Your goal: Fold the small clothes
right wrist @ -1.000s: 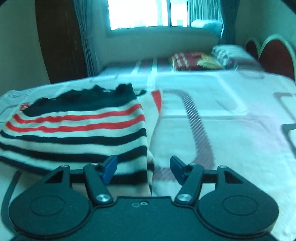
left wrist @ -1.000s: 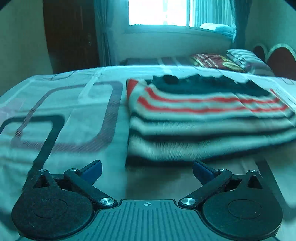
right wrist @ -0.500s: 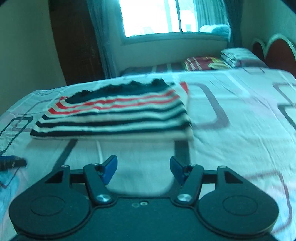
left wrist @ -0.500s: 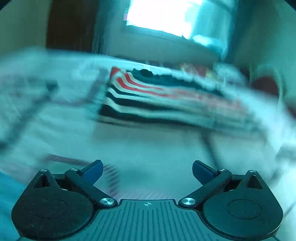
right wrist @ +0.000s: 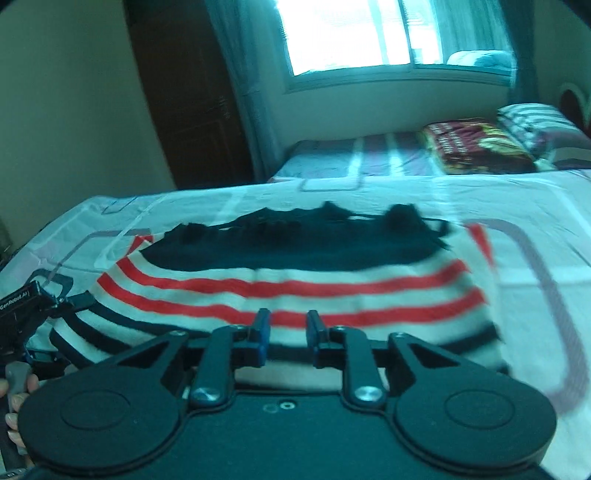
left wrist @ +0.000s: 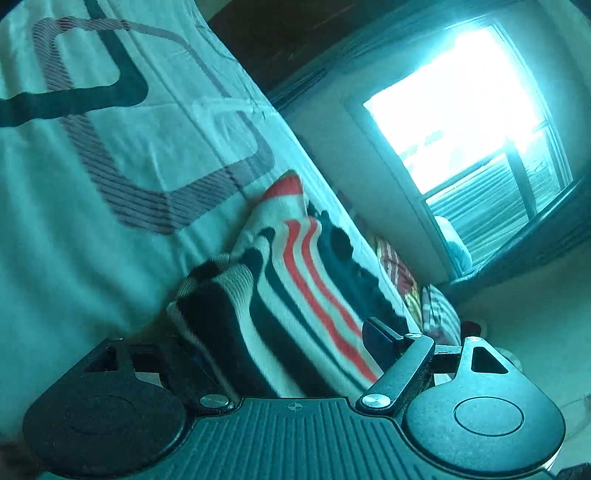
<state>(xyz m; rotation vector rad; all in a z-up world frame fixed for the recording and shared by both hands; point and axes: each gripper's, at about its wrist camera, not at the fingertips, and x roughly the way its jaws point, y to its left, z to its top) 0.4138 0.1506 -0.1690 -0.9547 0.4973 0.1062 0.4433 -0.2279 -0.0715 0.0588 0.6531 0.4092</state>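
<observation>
A folded striped sweater (right wrist: 295, 284), white with red and dark stripes and a dark top part, lies on the bed. In the left wrist view the sweater (left wrist: 295, 310) fills the space between the wide-apart fingers of my left gripper (left wrist: 280, 354), with its left edge bunched up; the left finger is hidden under the cloth. The view is rolled to one side. My right gripper (right wrist: 288, 328) is at the sweater's near edge, its fingers narrowed with a gap between them; whether cloth is pinched is unclear. The left gripper's body (right wrist: 22, 306) shows at the sweater's left corner.
The bed sheet (right wrist: 535, 206) has grey and dark rounded-rectangle prints. Pillows (right wrist: 480, 144) lie at the far end by the headboard. A bright window (right wrist: 351, 33) and a dark wooden wardrobe (right wrist: 192, 92) stand behind the bed.
My left gripper has rolled sideways and moved in onto the sweater's left edge. My right gripper has moved up to the near edge and its fingers have closed in from wide open.
</observation>
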